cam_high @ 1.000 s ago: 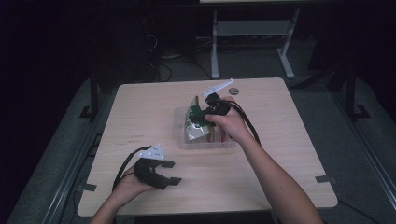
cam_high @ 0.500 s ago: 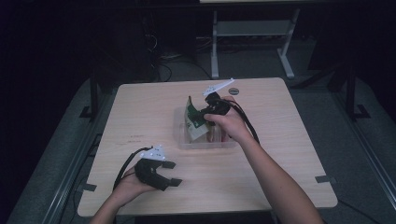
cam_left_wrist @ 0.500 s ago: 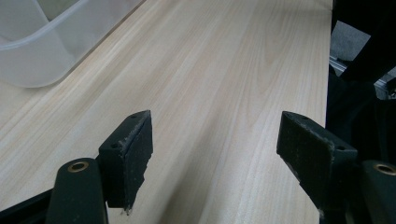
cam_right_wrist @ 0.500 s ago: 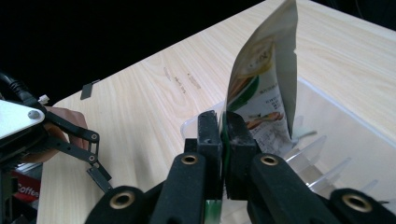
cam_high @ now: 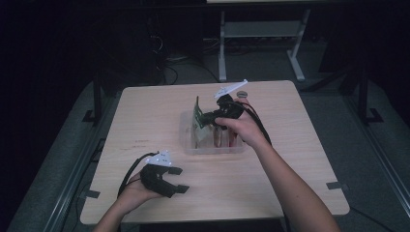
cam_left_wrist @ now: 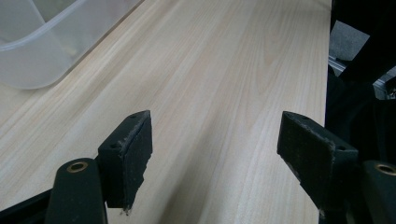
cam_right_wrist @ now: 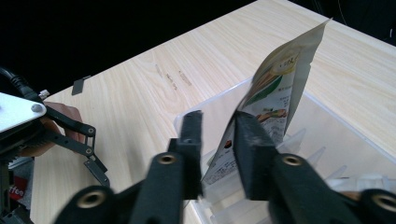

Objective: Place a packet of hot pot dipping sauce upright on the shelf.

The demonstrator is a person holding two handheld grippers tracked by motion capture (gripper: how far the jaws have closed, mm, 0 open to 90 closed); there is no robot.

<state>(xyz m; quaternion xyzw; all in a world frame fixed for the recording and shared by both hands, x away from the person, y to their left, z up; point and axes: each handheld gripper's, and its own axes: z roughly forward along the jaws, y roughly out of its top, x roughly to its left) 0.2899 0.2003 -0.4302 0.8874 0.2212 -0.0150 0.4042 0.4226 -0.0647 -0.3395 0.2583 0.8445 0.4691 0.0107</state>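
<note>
A green and white snack packet (cam_high: 197,112) (cam_right_wrist: 280,79) stands on edge at the left end of a clear plastic bin (cam_high: 212,147) (cam_right_wrist: 219,100). My right gripper (cam_high: 202,118) (cam_right_wrist: 217,119) reaches over the bin with the packet's lower part between its jaws. The jaws have just been opening; a gap shows beside the left jaw, so the gripper is open. My left gripper (cam_high: 180,180) (cam_left_wrist: 215,149) rests open near the table's front left with nothing between its fingers. It also appears far off in the right gripper view (cam_right_wrist: 93,151).
Red and white packets (cam_high: 227,137) lie inside the bin. A small round object (cam_high: 241,94) sits on the wooden table (cam_high: 145,121) behind the right hand. A corner of the bin (cam_left_wrist: 42,51) lies ahead of the left gripper.
Both hands stay almost where they were. The packet still stands at the bin's left end by the right gripper's jaws.
</note>
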